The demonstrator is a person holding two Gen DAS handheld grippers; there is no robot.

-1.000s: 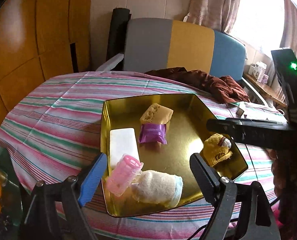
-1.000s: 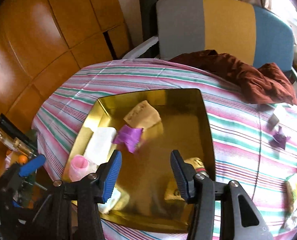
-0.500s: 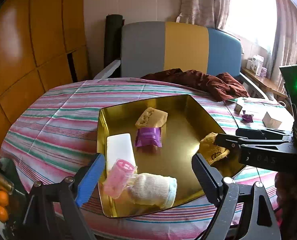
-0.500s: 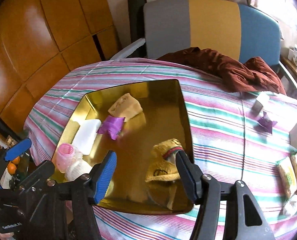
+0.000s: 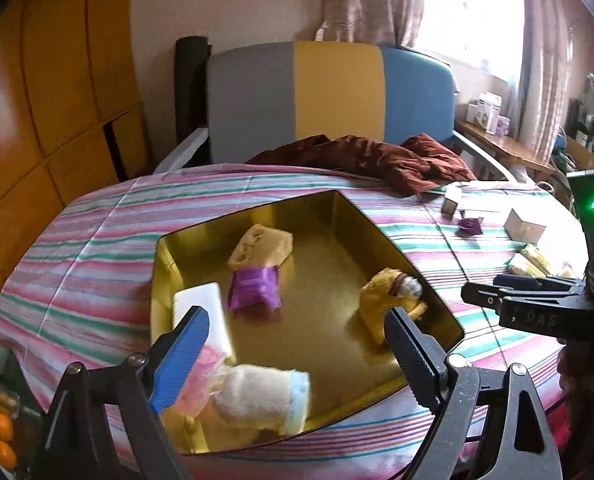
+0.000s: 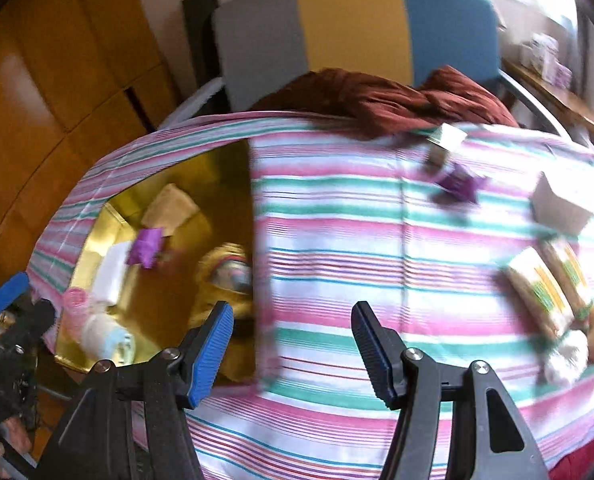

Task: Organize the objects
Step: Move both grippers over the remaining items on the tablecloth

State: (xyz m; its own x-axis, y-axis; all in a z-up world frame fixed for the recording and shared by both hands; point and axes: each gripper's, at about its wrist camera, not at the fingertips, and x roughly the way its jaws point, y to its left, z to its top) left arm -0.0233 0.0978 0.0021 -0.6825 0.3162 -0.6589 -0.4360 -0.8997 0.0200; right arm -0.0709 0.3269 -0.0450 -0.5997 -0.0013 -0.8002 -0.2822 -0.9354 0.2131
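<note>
A gold tray (image 5: 339, 210) (image 6: 97, 236) sits on the striped table. In it lie a tan sponge (image 5: 263, 246), a purple packet (image 5: 253, 290), a white block (image 5: 201, 308), a pink roller (image 5: 201, 380), a white sock roll (image 5: 265, 398) and a yellow pouch (image 5: 389, 304) (image 6: 225, 268). My left gripper (image 5: 293, 356) is open and empty over the tray's near edge. My right gripper (image 6: 291, 350) is open and empty over the cloth just right of the tray; it also shows from the side in the left wrist view (image 5: 529, 300).
Right of the tray lie a purple wrapper (image 6: 459, 184), small boxes (image 6: 559, 204) (image 6: 445, 142) and yellow-green packets (image 6: 549, 288). A brown cloth (image 5: 377, 160) lies at the table's far edge by a striped chair (image 5: 333, 92). Oranges (image 5: 1, 436) lie at lower left.
My right gripper has swung right, off the tray and over the striped cloth, leaving the yellow pouch lying in the tray. My left gripper has drawn back a little.
</note>
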